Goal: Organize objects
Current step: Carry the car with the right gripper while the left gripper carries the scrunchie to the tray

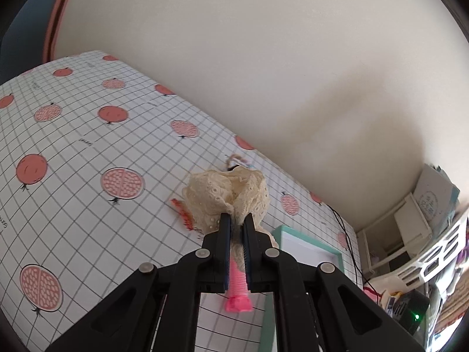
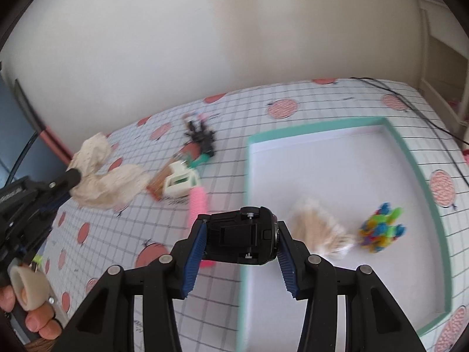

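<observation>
black toy car (image 2: 241,239): clamped sideways between the blue pads of the right gripper (image 2: 239,242), jaws about halfway in and snug on both ends, underside facing the camera. It hangs right over the near-left edge of the tray.

cream lace scrunchie (image 1: 227,198): pinched by the left gripper (image 1: 236,220), jaws nearly closed with a fold of fabric between them, lifted off the table, well left of the tray (it looks pretty floppy in the right wrist view).

teal-rimmed tray (image 2: 410,158): white inside, already holding a fuzzy beige piece (image 2: 319,228) and a multicoloured plastic cluster (image 2: 381,227), the two just beside each other.

how I'd do it: carry the car further in past the rim toward the bare white floor, lower until it touches, then ease the jaws apart so it doesn't roll into the cluster. Scrunchie next, dropped low so it doesn't snag on the pads.

still on the table: pink ribbed hair roller (image 2: 197,202), a cream clip (image 2: 180,183), a tangle of black hair ties (image 2: 202,136).

writing: faint print on the pomegranate-grid tablecloth (image 1: 73,135) and on a white box (image 1: 431,199) on the shelf, both too blurry to read. No brand I can make out.
</observation>
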{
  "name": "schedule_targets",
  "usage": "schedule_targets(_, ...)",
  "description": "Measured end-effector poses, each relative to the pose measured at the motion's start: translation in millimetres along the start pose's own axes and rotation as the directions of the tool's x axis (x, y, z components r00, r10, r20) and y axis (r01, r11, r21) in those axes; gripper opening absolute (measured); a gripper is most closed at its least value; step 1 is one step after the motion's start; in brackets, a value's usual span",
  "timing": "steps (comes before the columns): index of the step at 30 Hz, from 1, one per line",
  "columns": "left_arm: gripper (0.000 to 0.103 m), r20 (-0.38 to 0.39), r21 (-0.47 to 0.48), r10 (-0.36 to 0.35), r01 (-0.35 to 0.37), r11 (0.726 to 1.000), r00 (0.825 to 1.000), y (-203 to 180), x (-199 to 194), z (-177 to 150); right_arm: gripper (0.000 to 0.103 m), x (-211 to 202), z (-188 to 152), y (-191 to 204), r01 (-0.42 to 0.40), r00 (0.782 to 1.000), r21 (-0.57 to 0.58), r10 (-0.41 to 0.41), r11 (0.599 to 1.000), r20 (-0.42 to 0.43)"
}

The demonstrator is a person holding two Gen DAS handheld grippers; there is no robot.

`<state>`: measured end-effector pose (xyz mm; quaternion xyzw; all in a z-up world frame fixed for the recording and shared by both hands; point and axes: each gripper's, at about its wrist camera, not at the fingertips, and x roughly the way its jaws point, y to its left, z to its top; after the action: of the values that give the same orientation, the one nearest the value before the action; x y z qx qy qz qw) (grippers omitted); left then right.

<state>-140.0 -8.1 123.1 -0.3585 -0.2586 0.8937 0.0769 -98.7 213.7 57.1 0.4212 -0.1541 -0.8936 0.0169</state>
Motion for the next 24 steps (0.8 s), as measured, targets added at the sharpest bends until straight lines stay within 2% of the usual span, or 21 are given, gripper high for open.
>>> schedule_targets(3,0.008,-0.003,0.020,-0.031,0.031,0.999,1.000,-12.2,0.4,-4.7,0.050,-7.6,5.6,-13.4,0.061,0.997,-0.005,-0.061,0.998,0.046)
schedule_targets(8,0.008,-0.025,0.057,-0.088,0.090,0.994,0.996,-39.1,5.9,-11.9,0.050,-17.4,13.4,-44.1,0.117,0.988,0.041,-0.121,0.992,0.100)
schedule_targets(15,0.008,-0.045,0.141,-0.137,0.142,0.980,0.990,-85.7,21.3,-20.2,0.050,-15.7,20.8,-85.1,0.157,0.980,0.146,-0.173,0.977,0.098)
schedule_targets(24,0.008,-0.108,0.215,-0.167,0.187,0.959,0.980,-127.0,57.4,-29.1,0.050,-4.9,25.7,-118.0,0.223,0.966,0.196,-0.244,0.955,0.088)
